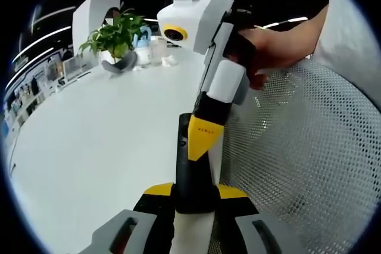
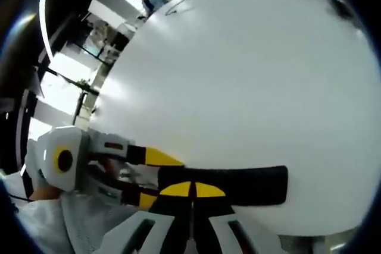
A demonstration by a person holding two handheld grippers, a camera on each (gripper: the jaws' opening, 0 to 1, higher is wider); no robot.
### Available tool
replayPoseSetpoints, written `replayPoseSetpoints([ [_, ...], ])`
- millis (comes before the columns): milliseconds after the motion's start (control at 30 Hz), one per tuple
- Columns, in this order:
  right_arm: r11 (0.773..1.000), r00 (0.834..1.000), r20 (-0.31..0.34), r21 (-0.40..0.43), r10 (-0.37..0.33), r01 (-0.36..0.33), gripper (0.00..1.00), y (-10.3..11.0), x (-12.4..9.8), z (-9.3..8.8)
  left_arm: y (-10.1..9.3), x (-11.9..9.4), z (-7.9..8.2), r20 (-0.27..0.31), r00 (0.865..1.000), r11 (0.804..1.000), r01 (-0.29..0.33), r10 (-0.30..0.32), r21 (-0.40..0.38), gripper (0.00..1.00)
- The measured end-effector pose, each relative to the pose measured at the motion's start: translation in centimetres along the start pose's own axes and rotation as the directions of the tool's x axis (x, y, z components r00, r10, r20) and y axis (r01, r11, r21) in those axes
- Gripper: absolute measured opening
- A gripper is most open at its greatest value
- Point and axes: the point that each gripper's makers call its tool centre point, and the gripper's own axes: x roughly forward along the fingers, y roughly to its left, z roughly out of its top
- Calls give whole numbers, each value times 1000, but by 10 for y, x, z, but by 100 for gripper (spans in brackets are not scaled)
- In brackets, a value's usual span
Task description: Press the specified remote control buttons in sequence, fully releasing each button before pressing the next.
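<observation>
A long black remote control (image 1: 194,173) is clamped between the yellow-tipped jaws of my left gripper (image 1: 195,192) and sticks out forward above the white table (image 1: 101,135). My right gripper (image 1: 203,136) comes in from the upper right, held by a hand (image 1: 271,49), with its yellow tips shut together and resting on the remote's top face. In the right gripper view, the right gripper (image 2: 193,190) sits shut against the remote (image 2: 238,184). There the left gripper (image 2: 152,178) holds the remote's left end.
A green potted plant (image 1: 116,34) and small items stand at the table's far edge. A white mesh chair back (image 1: 303,147) is on the right. The wide white table (image 2: 250,75) stretches away, with shelves and windows (image 2: 77,69) beyond.
</observation>
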Motion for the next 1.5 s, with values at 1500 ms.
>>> replayPoseSetpoints([
  [1500,977,827,563,-168,-17,134,1,10,-115,77,1,2,-1,-65,998,1000,-26,27,17,25],
])
